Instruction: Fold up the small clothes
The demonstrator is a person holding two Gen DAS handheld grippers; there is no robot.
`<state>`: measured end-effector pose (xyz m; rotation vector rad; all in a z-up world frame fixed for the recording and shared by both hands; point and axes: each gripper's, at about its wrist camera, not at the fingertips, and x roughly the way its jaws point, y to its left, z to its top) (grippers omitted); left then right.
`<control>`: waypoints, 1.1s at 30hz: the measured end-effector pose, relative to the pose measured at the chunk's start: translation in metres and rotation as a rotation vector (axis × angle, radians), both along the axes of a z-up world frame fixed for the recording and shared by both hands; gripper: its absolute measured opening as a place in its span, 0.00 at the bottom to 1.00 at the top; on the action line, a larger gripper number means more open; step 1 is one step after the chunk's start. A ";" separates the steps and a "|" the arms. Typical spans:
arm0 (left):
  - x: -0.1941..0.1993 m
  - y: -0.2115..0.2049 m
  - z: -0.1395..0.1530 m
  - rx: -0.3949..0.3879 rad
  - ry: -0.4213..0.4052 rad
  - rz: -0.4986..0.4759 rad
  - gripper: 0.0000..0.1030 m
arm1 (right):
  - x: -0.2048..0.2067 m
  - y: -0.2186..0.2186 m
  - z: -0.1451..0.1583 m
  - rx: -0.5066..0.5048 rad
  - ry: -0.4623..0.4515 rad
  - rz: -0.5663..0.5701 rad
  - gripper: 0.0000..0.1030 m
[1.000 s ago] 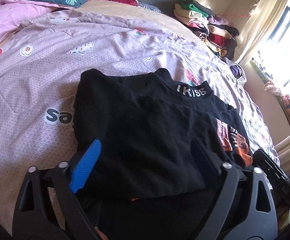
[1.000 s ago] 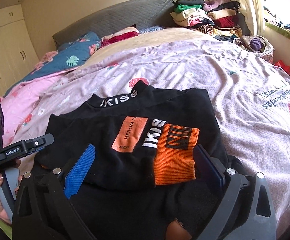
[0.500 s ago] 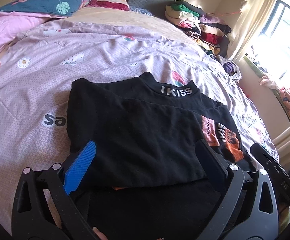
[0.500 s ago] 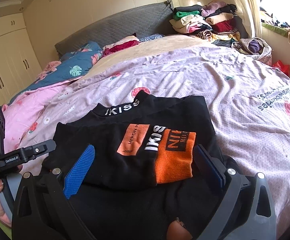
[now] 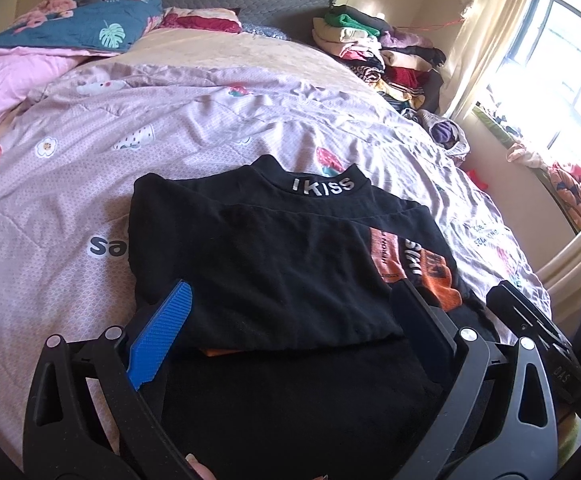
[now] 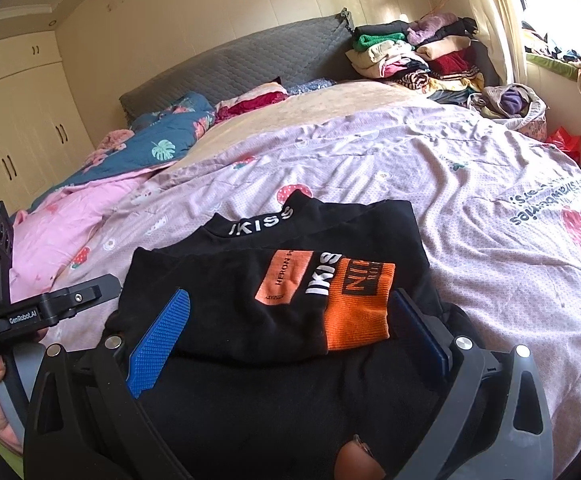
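Both grippers drawn back from shirt (image 5: 274, 264) — left gripper (image 5: 286, 332), right gripper (image 6: 286, 332) spread, empty; shirt folded at bed's (image 5: 70, 168) near edge.

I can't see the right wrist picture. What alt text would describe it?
A partly folded black top with an orange cuff lies on a pink bedspread, framed by the open right gripper. Folded clothes are stacked by the headboard.

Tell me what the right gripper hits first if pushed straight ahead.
Probably the folded black top with the orange cuff: it lies directly between the open jaws of the right gripper. Depth is uncertain.
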<state>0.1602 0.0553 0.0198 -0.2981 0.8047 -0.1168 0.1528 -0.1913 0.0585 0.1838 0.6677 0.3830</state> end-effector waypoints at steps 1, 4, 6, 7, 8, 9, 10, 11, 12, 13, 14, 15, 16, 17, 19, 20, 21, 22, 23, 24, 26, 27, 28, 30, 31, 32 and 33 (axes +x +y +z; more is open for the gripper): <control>-0.002 -0.001 0.002 0.002 -0.002 -0.002 0.91 | -0.002 -0.002 0.001 0.003 -0.003 0.000 0.96; -0.005 -0.003 0.006 0.003 -0.009 -0.003 0.91 | -0.008 -0.004 0.007 0.011 -0.013 -0.001 0.96; -0.008 -0.004 0.010 0.006 -0.014 -0.005 0.91 | -0.011 -0.006 0.010 0.011 -0.014 -0.001 0.96; -0.009 -0.006 0.010 0.006 -0.016 -0.006 0.91 | -0.012 -0.006 0.010 0.010 -0.013 0.001 0.96; -0.010 -0.007 0.012 0.006 -0.019 -0.009 0.91 | -0.014 -0.007 0.010 0.009 -0.011 0.003 0.96; -0.011 -0.007 0.013 0.006 -0.020 -0.012 0.91 | -0.014 -0.007 0.010 0.009 -0.009 0.006 0.96; -0.013 -0.009 0.015 0.008 -0.023 -0.015 0.91 | -0.015 -0.007 0.011 0.006 -0.009 0.009 0.96; -0.014 -0.009 0.016 0.010 -0.025 -0.017 0.91 | -0.017 -0.007 0.012 0.003 -0.011 0.009 0.96; -0.015 -0.010 0.017 0.012 -0.026 -0.019 0.91 | -0.019 -0.007 0.013 0.001 -0.014 0.010 0.96; -0.016 -0.012 0.018 0.013 -0.029 -0.022 0.91 | -0.020 -0.007 0.014 0.000 -0.015 0.011 0.96; -0.017 -0.012 0.020 0.014 -0.031 -0.025 0.91 | -0.022 -0.008 0.015 -0.001 -0.016 0.012 0.96; -0.018 -0.013 0.021 0.016 -0.032 -0.027 0.91 | -0.024 -0.008 0.016 0.000 -0.019 0.013 0.96; -0.020 -0.014 0.022 0.019 -0.034 -0.029 0.91 | -0.025 -0.009 0.017 0.001 -0.021 0.012 0.96; -0.021 -0.014 0.023 0.019 -0.034 -0.031 0.91 | -0.026 -0.009 0.018 0.002 -0.022 0.012 0.96; -0.024 -0.015 0.024 0.019 -0.036 -0.035 0.91 | -0.029 -0.011 0.019 0.003 -0.024 0.013 0.96; -0.026 -0.015 0.025 0.021 -0.036 -0.037 0.91 | -0.030 -0.012 0.020 0.004 -0.025 0.012 0.96; -0.027 -0.016 0.026 0.022 -0.037 -0.039 0.91 | -0.032 -0.013 0.021 0.005 -0.025 0.014 0.96; -0.028 -0.016 0.026 0.022 -0.038 -0.040 0.91 | -0.032 -0.013 0.021 0.004 -0.024 0.015 0.96; -0.030 -0.017 0.027 0.021 -0.038 -0.042 0.91 | -0.033 -0.013 0.021 0.003 -0.023 0.016 0.96; -0.031 -0.018 0.028 0.021 -0.039 -0.044 0.91 | -0.034 -0.014 0.022 0.001 -0.023 0.017 0.96; -0.034 -0.019 0.029 0.022 -0.041 -0.049 0.91 | -0.037 -0.015 0.022 -0.002 -0.020 0.018 0.96; -0.035 -0.020 0.029 0.022 -0.039 -0.052 0.91 | -0.039 -0.015 0.023 -0.006 -0.018 0.018 0.96; -0.036 -0.022 0.028 0.019 -0.035 -0.057 0.91 | -0.041 -0.015 0.023 -0.008 -0.016 0.019 0.96; -0.039 -0.024 0.027 0.018 -0.031 -0.063 0.91 | -0.044 -0.016 0.023 -0.014 -0.012 0.021 0.96; -0.040 -0.025 0.026 0.020 -0.027 -0.067 0.91 | -0.045 -0.016 0.024 -0.016 -0.012 0.022 0.96; -0.041 -0.027 0.026 0.021 -0.025 -0.072 0.91 | -0.046 -0.016 0.024 -0.017 -0.012 0.023 0.96; -0.043 -0.028 0.026 0.023 -0.025 -0.076 0.91 | -0.047 -0.017 0.025 -0.018 -0.014 0.024 0.96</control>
